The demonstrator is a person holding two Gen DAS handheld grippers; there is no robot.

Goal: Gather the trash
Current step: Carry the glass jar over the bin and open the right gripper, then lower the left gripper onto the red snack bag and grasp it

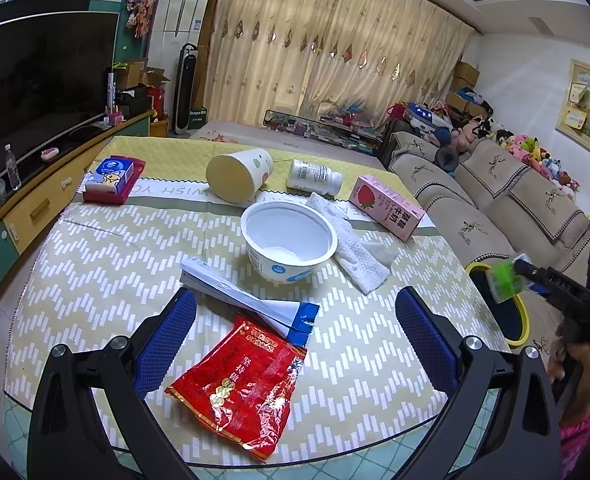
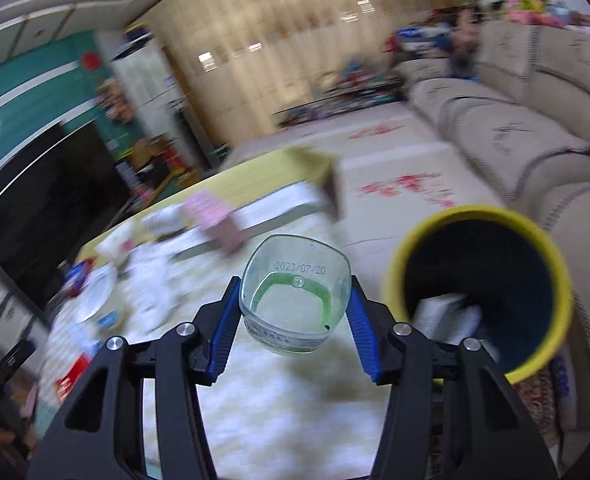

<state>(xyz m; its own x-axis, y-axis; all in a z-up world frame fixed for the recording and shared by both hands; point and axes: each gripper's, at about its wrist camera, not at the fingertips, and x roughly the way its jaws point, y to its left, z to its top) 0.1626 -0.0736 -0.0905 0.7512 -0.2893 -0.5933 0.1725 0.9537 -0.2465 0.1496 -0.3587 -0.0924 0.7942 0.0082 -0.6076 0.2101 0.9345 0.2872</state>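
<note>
My left gripper (image 1: 295, 332) is open above the table, its blue fingers on either side of a red snack wrapper (image 1: 239, 384) and a blue-and-white wrapper (image 1: 251, 300). Beyond lie a white bowl-shaped cup (image 1: 289, 240), a tipped paper cup (image 1: 239, 176), a white bottle (image 1: 313, 176), a pink strawberry milk carton (image 1: 387, 206) and a crumpled tissue (image 1: 355, 248). My right gripper (image 2: 295, 320) is shut on a clear plastic cup with a green label (image 2: 295, 300), near the yellow-rimmed bin (image 2: 475, 292). That cup also shows at the right of the left wrist view (image 1: 505, 282).
A red tray with a tissue pack (image 1: 113, 178) sits at the table's far left. The bin (image 1: 515, 316) stands off the table's right edge, white trash inside it. A beige sofa (image 1: 495, 188) runs along the right; a TV cabinet (image 1: 35, 200) lines the left.
</note>
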